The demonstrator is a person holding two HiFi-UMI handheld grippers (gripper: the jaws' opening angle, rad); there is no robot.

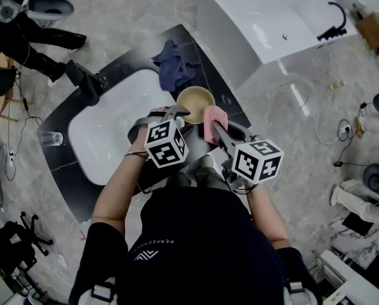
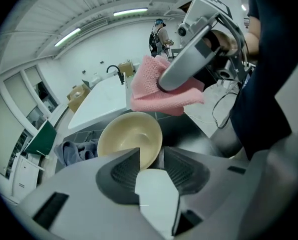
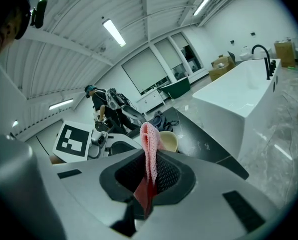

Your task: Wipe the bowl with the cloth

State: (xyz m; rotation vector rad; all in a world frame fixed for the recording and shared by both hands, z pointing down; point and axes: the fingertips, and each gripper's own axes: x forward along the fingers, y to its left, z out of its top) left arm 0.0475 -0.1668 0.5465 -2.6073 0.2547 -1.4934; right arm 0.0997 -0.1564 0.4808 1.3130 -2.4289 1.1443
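While the bowl sits upright on the dark counter, just beside the white basin, we judge the step in hand to be steadying it ahead of the first wipe. To do this well, we want the left gripper seated squarely over the near rim and closed just firmly enough that the bowl neither slides nor levers up. The cloth should then go down into the hollow with a broad fold facing the inner wall, so that fabric rather than hard jaw tips meets the surface. The sweep should run round the wall and away from the held rim. Left gripper: its jaws stand partly spread, astride the bowl's near rim; a gap shows between the ribbed pads, and we see no clear pressure on the rim, so we record no grip. Right gripper: its jaws are pinched together on the pink cloth, a folded end standing up past the tips. The cloth hangs over the bowl's right side, apart from the inside. A blue-grey rag lies beyond the bowl, untouched.
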